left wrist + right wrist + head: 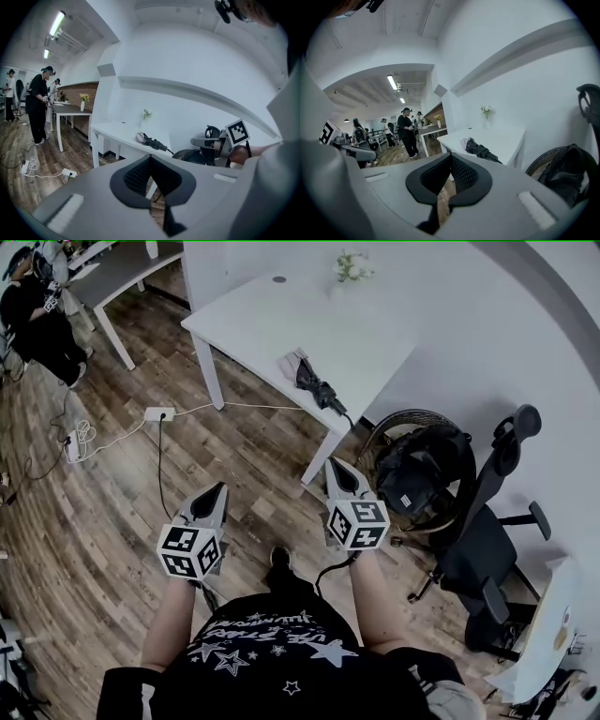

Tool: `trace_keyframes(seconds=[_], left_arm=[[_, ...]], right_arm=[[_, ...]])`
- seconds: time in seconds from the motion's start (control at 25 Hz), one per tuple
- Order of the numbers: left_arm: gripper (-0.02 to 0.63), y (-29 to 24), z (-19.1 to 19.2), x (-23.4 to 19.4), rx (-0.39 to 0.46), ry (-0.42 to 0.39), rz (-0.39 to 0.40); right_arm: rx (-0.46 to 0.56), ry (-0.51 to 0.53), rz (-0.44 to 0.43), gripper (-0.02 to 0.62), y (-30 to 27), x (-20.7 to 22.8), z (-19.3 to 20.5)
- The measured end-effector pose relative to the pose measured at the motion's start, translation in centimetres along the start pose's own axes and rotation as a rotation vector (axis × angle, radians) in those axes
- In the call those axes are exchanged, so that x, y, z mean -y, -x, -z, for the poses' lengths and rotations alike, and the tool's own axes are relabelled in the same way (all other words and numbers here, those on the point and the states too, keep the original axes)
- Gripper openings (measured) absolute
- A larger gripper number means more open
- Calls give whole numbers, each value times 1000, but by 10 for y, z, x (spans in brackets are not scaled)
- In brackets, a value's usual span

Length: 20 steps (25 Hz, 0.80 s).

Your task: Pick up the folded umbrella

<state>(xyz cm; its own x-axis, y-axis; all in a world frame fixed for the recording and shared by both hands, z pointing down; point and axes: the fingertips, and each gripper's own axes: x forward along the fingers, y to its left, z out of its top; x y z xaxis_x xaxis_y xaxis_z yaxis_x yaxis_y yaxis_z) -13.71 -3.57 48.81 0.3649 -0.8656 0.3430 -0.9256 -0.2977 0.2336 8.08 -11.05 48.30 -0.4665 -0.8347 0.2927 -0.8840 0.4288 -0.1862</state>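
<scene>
While both grippers hang above the wood floor (112, 512), the folded umbrella (317, 385) lies on the white table (375, 343).
A black office chair (487, 540) and a wicker basket (394, 423) holding a black bag (422, 470) stand just beside the table's near corner. The left gripper (217, 489) and right gripper (339, 465) sit side by side, well apart from the table, each with jaws closed together on nothing. The umbrella rests at the table's near edge against a pale cloth (292, 362).
</scene>
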Motion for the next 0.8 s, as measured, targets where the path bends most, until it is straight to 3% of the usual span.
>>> trace_keyframes(seconds=[0.36,0.8], left_arm=[[1,-57,-32,8,16,-40,-19],[1,-83,-41,10,20,-31,-53]], right_arm=[[22,20,-18,15,-40,57,-34],[-7,10,-69,15,-68,70,-31]])
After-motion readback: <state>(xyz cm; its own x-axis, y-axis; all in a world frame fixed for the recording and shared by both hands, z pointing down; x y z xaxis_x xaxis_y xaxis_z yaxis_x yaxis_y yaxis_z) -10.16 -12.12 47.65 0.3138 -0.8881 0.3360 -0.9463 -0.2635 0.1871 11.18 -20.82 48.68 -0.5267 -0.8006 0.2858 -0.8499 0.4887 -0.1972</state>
